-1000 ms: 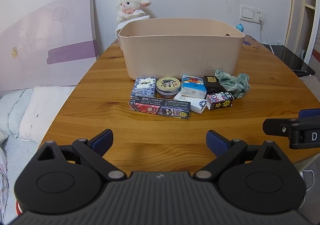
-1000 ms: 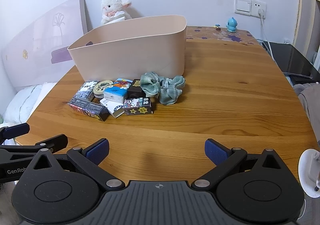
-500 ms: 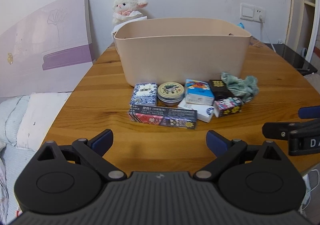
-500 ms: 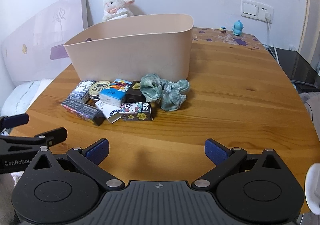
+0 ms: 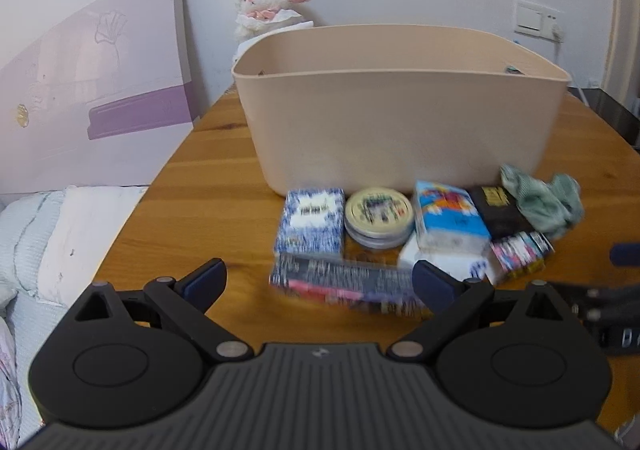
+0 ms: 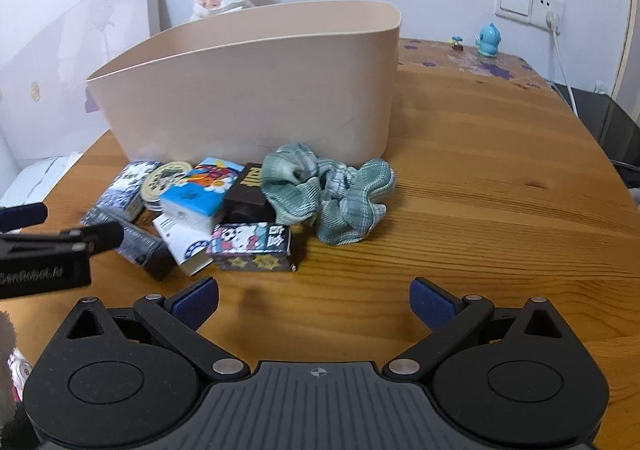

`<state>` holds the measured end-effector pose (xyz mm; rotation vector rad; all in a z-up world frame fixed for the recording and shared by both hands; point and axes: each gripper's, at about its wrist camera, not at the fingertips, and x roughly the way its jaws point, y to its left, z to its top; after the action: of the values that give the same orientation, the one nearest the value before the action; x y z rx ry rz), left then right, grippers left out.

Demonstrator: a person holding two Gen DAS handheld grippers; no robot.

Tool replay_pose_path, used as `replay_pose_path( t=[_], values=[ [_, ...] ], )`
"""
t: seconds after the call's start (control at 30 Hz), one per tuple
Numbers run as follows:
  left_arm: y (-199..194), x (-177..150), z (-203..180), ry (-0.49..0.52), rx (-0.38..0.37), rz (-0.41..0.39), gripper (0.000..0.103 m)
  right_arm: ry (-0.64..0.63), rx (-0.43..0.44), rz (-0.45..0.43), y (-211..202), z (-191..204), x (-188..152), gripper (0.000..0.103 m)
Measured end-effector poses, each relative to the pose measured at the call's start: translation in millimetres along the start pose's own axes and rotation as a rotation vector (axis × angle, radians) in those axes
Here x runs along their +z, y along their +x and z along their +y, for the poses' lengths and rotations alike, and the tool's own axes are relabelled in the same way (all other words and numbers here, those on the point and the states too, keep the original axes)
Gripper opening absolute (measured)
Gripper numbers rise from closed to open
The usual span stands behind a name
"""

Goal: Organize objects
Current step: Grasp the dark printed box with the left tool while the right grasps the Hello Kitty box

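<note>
1. Small items are lying clustered on the wooden table [image 6: 480, 209], just in front of the beige bin [image 6: 256, 89].
2. Nearest: left gripper [image 5: 320, 282] is hovering spread wide, empty, its right finger overlapping the long dark box [image 5: 340, 284]; right gripper [image 6: 314, 300] is hanging released, empty, just short of the cartoon box [image 6: 252, 240].
3. Behind: blue-white box [image 5: 310, 219], round tin [image 5: 378, 215], blue tissue pack [image 6: 198, 193], black box [image 6: 248, 189], green scrunchie [image 6: 332, 193] touching the bin.
4. Farthest: plush lamb [image 5: 268, 1] is sitting behind the bin.
</note>
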<state>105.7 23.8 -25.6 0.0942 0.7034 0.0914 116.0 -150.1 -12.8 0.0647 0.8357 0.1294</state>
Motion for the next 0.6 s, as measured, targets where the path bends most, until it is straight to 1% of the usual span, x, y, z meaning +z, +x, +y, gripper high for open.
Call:
replay_pose_path(
  t=[0.1, 0.13, 0.27, 0.4, 0.5, 0.6],
  values=[
    [16.1, 4.0, -10.1, 0.005, 0.040, 0.025, 0.100, -0.002, 0.006, 0.009, 7.9, 2.1, 2.5, 0.103],
    [18.2, 3.9, -11.5, -0.004, 0.048, 0.015, 0.100, -0.003, 0.011, 0.011, 10.1, 3.3, 3.1, 0.103],
    [26.9, 4.4, -11.8, -0.016, 0.088, 0.046, 0.100, -0.015, 0.025, 0.021, 19.5, 11.3, 3.9, 0.103],
    [28.9, 5.2, -3.9, -0.050, 0.097, 0.063, 0.100, -0.033, 0.007, 0.006, 25.4, 21.2, 6.0, 0.103],
    [32.9, 0.3, -2.1, -0.048, 0.115, 0.114, 0.100, -0.039, -0.001, -0.001, 30.1, 25.9, 8.8, 0.103],
    [30.2, -4.6, 6.0, -0.086, 0.092, 0.137, 0.100, -0.073, -0.030, -0.011, 34.4, 31.9, 9.2, 0.103]
  ],
)
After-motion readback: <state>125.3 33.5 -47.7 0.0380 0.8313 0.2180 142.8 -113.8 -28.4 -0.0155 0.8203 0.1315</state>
